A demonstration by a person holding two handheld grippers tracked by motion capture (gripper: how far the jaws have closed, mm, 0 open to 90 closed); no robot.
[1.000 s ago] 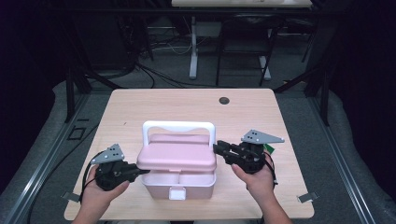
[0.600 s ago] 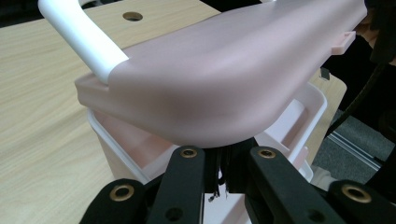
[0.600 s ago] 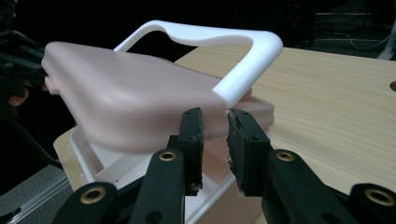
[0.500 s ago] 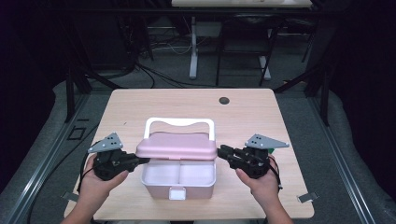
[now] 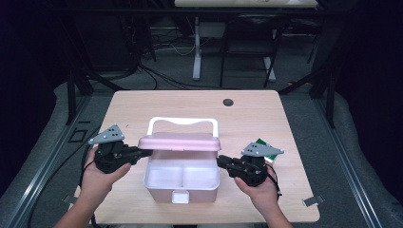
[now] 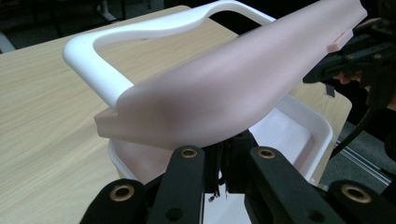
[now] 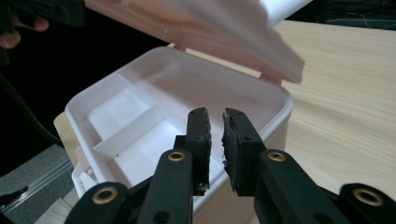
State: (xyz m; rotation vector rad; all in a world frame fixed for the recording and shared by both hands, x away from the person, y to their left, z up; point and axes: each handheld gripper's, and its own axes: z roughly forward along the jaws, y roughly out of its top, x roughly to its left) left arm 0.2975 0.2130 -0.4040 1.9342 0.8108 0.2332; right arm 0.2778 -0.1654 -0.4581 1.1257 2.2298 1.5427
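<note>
Near the front edge of the pale wooden tabletop (image 5: 266,114) sits a white box (image 5: 183,183) with a white handle (image 5: 183,121) — its pink lid (image 5: 179,141) raised above the divided tray. At the lid's left end the left claw (image 5: 142,153) pinches the lid's edge. Just beside the box's right wall the right claw (image 5: 222,162) hovers, jaws almost pressed together, pinching nothing. Beyond the tabletop — dark room, cables, stands.
</note>
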